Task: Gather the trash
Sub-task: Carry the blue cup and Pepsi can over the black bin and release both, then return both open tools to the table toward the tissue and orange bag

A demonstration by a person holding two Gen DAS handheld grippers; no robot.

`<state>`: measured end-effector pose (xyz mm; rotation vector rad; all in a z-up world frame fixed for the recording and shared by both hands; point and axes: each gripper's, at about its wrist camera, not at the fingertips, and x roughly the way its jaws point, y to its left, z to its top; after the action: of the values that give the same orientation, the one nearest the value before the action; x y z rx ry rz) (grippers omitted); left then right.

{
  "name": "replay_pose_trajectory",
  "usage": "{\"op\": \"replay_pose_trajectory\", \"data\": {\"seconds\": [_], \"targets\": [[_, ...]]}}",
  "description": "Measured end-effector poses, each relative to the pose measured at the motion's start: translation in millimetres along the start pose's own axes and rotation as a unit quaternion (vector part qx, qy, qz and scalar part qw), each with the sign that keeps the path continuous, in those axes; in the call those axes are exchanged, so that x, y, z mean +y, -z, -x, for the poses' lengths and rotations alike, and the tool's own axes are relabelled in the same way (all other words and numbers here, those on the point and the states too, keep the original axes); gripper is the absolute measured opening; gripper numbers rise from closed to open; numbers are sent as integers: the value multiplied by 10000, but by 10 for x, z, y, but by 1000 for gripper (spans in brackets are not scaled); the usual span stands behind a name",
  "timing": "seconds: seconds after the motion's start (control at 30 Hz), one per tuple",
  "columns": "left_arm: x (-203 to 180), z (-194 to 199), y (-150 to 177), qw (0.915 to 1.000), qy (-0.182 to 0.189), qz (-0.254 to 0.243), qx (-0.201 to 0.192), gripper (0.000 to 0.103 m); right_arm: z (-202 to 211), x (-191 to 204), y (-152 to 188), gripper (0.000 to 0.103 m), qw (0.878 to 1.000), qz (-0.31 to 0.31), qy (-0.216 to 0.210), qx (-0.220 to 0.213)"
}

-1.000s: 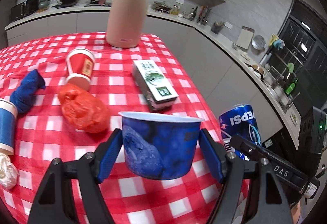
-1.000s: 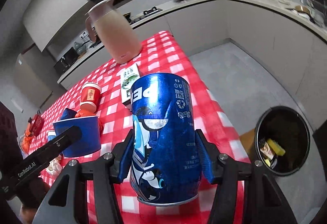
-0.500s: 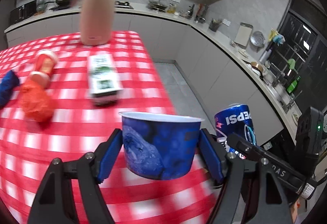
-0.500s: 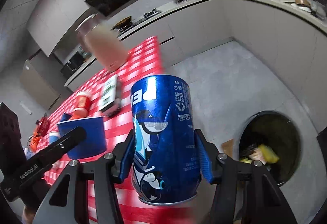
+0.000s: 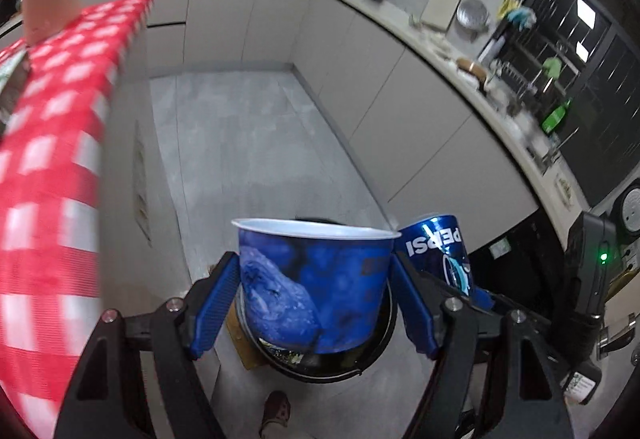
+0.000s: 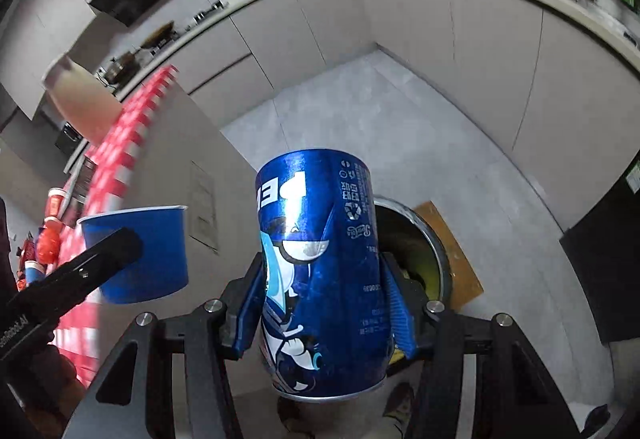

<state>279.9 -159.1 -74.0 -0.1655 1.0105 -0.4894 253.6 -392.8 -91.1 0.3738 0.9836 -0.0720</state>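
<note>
Both claws are now hovering over the trash bin, off the desk: left claw gripping the blue paper bowl, right claw gripping the Pepsi can, ready for dropping.

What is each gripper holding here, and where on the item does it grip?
Left gripper clamps the blue paper cup by its side walls; right gripper clamps the Pepsi can by its lower sides.

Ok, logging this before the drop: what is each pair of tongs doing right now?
Left tongs: closed on the blue paper cup.
Right tongs: closed on the Pepsi can.
</note>
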Motion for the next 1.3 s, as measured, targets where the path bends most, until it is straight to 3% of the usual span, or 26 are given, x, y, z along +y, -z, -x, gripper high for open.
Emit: {"op": "replay_pose_trajectory", "data": {"seconds": [0.2, 0.23, 0.27, 0.37, 0.57, 0.87, 1.0, 1.3], "targets": [[-58, -436, 93, 9989, -167, 33, 446, 78, -367, -335, 26, 59, 9992, 33, 43, 407], [-55, -550, 108, 9977, -281, 57, 616, 78, -415, -358, 34, 63, 9988, 57, 97, 480], [-24, -586, 116, 9969, -289, 104, 718, 78, -465, -391, 32, 74, 9985, 41, 134, 529], [-6, -696, 97, 9944, -382, 304, 940, 79, -498, -502, 9, 77, 9985, 33, 172, 512], [-47, -371, -37, 9974, -444, 302, 487, 81, -219, -513, -111, 77, 9996, -98, 252, 94], [9, 372, -171, 9988, -401, 288, -6, 81, 189, -123, -146, 77, 9997, 14, 59, -240], [133, 657, -218, 9982, -449, 298, -267, 81, 397, 199, -120, 77, 9989, 119, -114, -431], [905, 1324, -158, 9926, -804, 653, -633, 81, 580, 1361, -14, 77, 9943, 634, -612, -595]]}}
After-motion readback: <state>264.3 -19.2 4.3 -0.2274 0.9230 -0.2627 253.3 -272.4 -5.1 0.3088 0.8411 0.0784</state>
